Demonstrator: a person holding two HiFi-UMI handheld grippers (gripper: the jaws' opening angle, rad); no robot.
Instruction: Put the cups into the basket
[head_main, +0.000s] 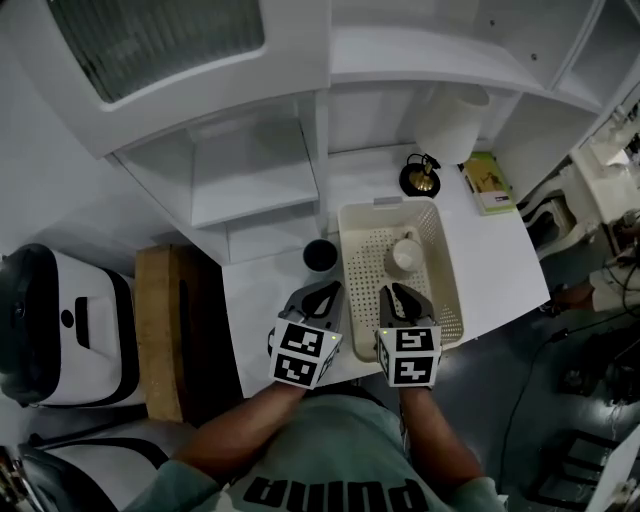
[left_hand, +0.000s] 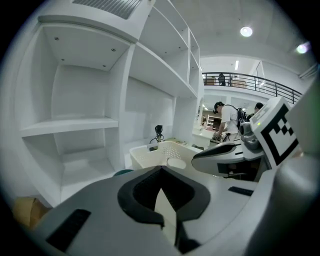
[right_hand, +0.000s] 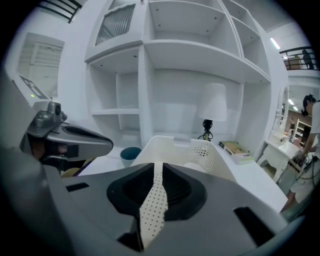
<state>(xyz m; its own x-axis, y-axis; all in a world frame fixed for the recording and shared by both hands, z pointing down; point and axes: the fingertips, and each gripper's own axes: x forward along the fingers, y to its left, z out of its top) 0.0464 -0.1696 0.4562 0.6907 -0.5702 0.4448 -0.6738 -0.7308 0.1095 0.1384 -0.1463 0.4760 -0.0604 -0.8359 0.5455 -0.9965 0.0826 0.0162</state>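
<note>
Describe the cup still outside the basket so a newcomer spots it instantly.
Find the white desk under the shelf unit, then the perforated basket on it. Just off the basket's left rim stands a dark cup on the desktop. The only other one, a white cup, sits inside the basket.

Two cups (head_main: 320, 255) (head_main: 405, 256), one basket (head_main: 447, 262), one lamp (head_main: 452, 122)

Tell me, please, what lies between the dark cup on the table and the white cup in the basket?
The head view shows the basket wall and a strip of its floor between the dark cup and the white cup.
</note>
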